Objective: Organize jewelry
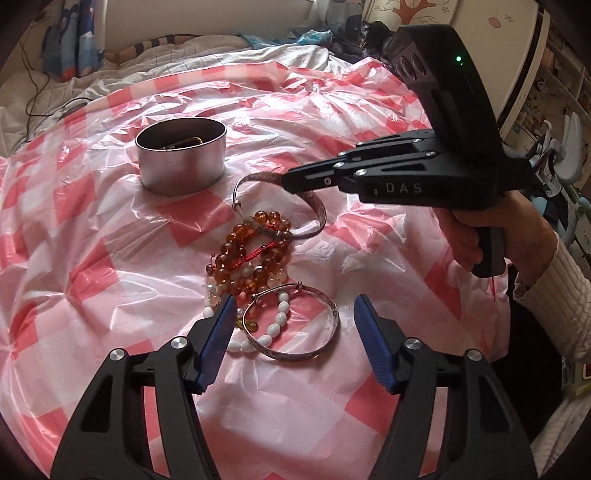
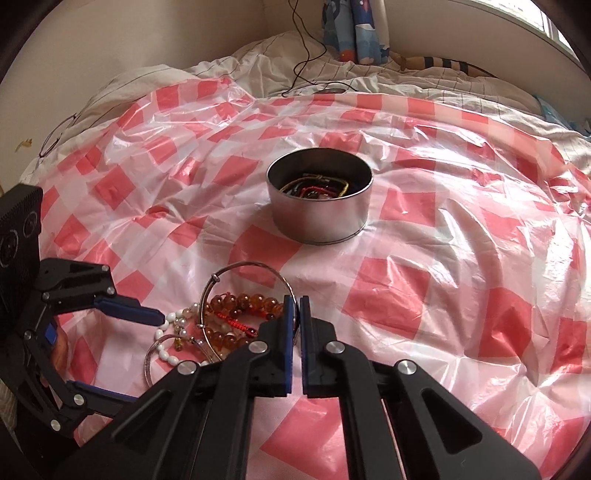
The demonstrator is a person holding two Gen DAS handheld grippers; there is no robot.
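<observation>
- The right claw (image 2: pixel 297 317) is closed on the edge of a silver bangle (image 2: pixel 251 266), and the bangle is judged to be the piece in hand for the tin (image 2: pixel 320 218).
- The left claw (image 1: pixel 295 325) is wide open and holds nothing; it hangs just over the near end of the jewelry pile (image 1: pixel 255 258), above a second bangle (image 1: pixel 295 332) and a string of white beads (image 1: pixel 275 325).
- One end of the held bangle is seen to rest on the amber beads (image 1: pixel 258 236). It should be lifted straight up first, so that no bead string or red cord (image 1: pixel 258 251) is dragged along; whether it is hooked into them cannot be told.
- The grip is only on a thin rim, so a slow carry is advised, or the bangle may turn or slip between the pads.
- The tin stands far from the pile, upright and open, with some dark cords and a gold-coloured piece already inside. The bangle is best released low over the opening, flat, because it looks almost as wide as the tin.
- The left claw should be kept apart from the pile during the lift.
- The surface is not a table but a bed, covered with a thin plastic sheet (image 2: pixel 406 295) in pink and white squares, much wrinkled and shiny. It is soft, so the tin could tip if it is pushed.
- Behind are seen a pale quilt (image 2: pixel 258 62), a black cable (image 2: pixel 306 44) and a curtain (image 2: pixel 351 29) with blue figures.
</observation>
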